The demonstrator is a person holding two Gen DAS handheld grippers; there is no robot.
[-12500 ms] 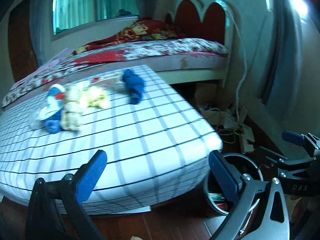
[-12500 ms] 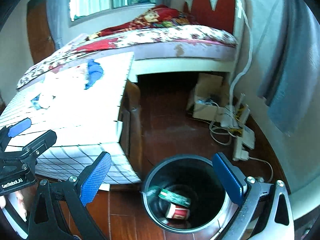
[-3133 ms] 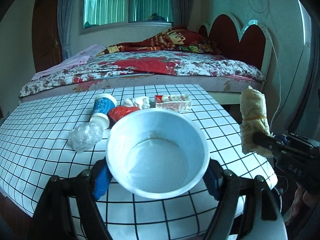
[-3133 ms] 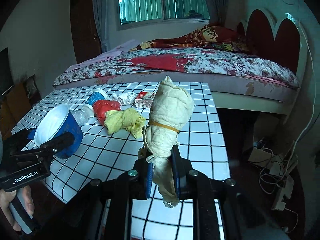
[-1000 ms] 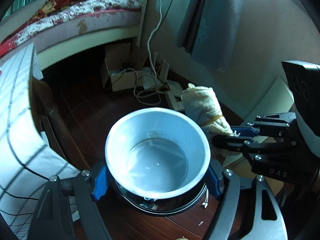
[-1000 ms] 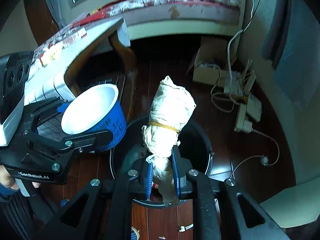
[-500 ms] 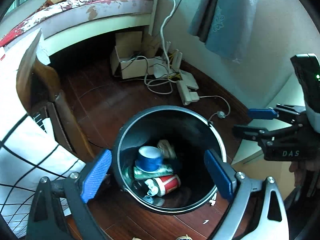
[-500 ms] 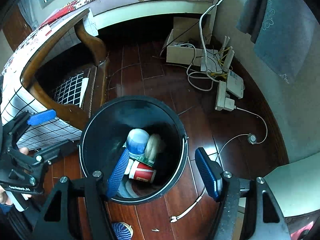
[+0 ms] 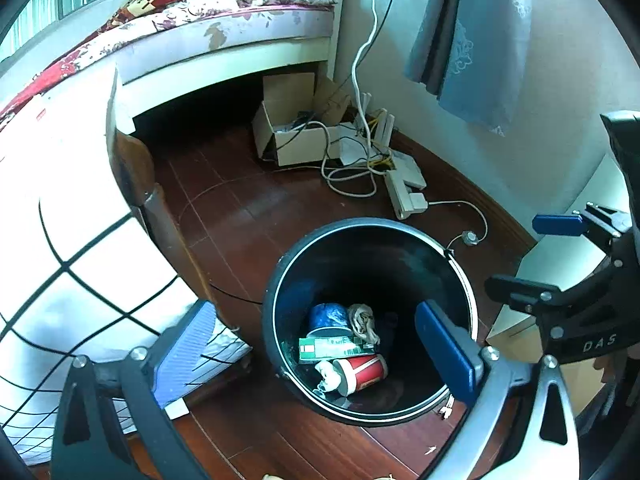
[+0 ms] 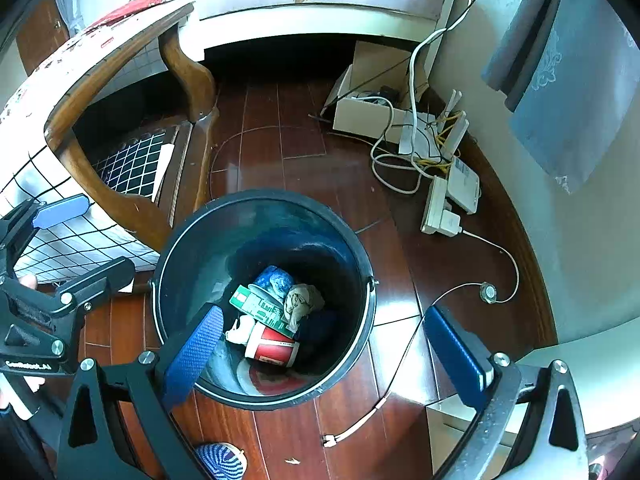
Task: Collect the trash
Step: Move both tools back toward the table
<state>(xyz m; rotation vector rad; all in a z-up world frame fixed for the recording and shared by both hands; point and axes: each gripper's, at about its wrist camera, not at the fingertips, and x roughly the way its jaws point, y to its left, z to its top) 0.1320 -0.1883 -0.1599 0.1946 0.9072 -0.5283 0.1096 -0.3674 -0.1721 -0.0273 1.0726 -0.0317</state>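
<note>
Both hand-held grippers, left point(image 9: 320, 344) and right point(image 10: 324, 348), just spread empty above the bin point(image 10: 360, 264) holding trash.

Both wrist views steeply down into shared bin point(image 9: 276, 280) point(image 10: 176, 240).

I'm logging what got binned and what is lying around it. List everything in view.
Bin: one, black, on the wood floor beside the table.
Cup: one, blue, in the bin.
Rag bundle: one, beige, in the bin.
Green box: one, in the bin.
Red cup: one, in the bin.
Table: one, wood, checked cloth.
Cardboard box: one, by the bed.
Power strip: one, white, on the floor among cables.
Bed: one, floral cover.
Curtain: blue.
Left gripper: open, empty, above the bin.
Right gripper: open, empty, above the bin.
</note>
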